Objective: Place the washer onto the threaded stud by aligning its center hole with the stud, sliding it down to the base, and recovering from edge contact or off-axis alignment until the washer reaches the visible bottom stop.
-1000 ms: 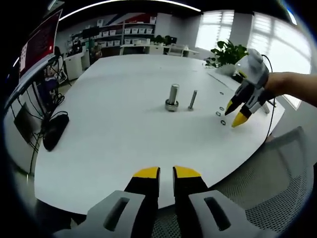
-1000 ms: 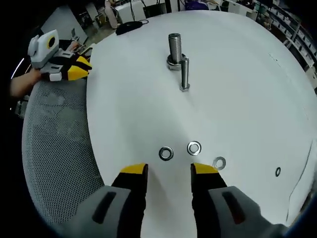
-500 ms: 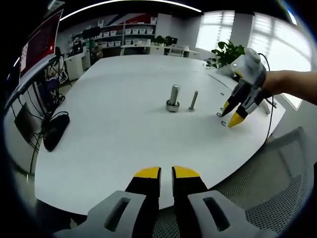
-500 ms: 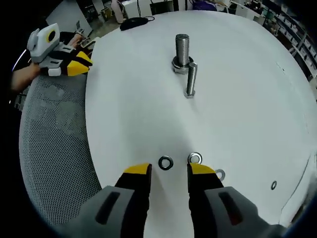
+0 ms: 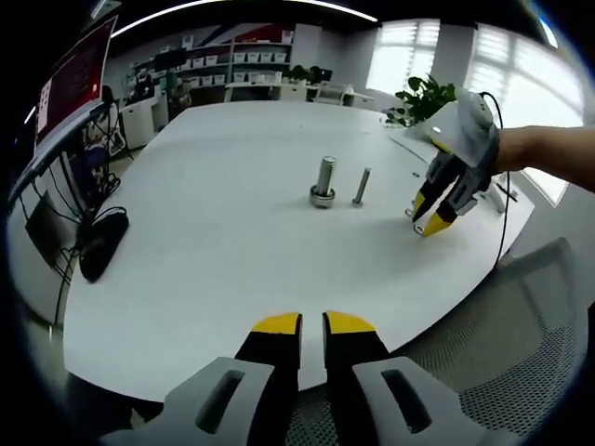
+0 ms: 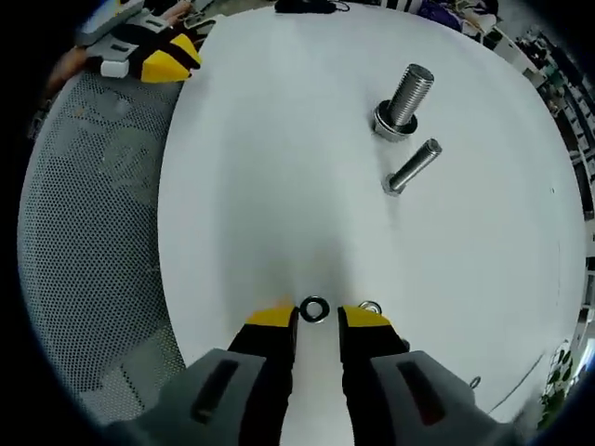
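Broadly, I see the white oval table (image 5: 204,223) carrying everything, with a grey mesh chair (image 6: 93,269) tucked against its near edge. On the far left of the table in the left gripper view lies a black computer mouse (image 5: 100,243), and a potted plant (image 5: 429,98) stands beyond the far side.

My left gripper (image 5: 311,324) hovers off the table edge, above the chair; its yellow-tipped fingers (image 5: 275,327) stand almost together with a thin slit between them and nothing in it.

My right gripper (image 6: 316,318) is down at the table surface, a hand (image 5: 544,153) behind it in the left gripper view. Its fingers (image 6: 271,320) stand a little apart, one on each side of a washer (image 6: 314,308). From these views I cannot tell whether the pads touch the washer, nor whether the grip is released or closed on it. A second washer (image 6: 369,306) lies just beside the right finger, partly hidden by it.

Well apart from the washers, near the middle of the table, the threaded stud (image 6: 405,97) stands upright on its round base. Just beside it stands a slimmer bolt (image 6: 409,168), head down; the two are close but not touching.
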`<state>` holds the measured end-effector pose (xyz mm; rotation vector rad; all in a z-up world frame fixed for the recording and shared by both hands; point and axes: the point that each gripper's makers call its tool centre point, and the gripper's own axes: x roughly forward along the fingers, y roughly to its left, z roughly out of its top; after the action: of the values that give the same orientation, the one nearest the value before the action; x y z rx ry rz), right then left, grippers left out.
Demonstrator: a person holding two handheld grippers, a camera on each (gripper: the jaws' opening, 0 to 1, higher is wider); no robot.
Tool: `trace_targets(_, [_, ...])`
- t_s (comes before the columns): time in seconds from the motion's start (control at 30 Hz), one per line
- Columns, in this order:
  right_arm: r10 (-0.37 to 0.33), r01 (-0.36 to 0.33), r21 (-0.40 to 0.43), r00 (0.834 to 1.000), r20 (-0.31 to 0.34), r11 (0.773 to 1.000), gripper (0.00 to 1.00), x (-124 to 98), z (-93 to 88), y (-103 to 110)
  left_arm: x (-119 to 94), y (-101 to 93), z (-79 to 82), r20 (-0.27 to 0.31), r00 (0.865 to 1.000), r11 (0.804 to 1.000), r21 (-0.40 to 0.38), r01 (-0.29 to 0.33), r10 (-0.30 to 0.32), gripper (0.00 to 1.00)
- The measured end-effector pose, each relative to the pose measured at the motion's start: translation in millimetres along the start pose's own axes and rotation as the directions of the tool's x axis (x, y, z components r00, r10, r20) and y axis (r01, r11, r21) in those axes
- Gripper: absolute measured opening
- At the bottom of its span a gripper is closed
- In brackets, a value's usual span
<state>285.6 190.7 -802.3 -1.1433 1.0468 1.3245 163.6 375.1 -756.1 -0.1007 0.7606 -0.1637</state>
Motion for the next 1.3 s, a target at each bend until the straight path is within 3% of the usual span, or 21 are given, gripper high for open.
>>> trace_targets(0.7, [-0.018,0.02,-0.024,0.997,0.069,1.0,0.16,-2.3,0.3,5.0,0.2,0.5,0.5,0.003,1.0,1.0,0.002,-0.002,0.002,0.06])
trace_targets(0.93, [-0.029,0.025,0.038,0.994,0.105,0.999,0.15,-2.2,0.8,3.5,0.1,0.4,-0.1,-0.002,1.0,1.0,0.004,-0.003,0.003,0.06])
trace_targets(1.3, [-0.027,0.021,0.044,0.991,0.131,0.999,0.15,-5.6,2.9,10.3,0.1,0.0,-1.0,-0.008,1.0,1.0,0.007,-0.002,0.002,0.06])
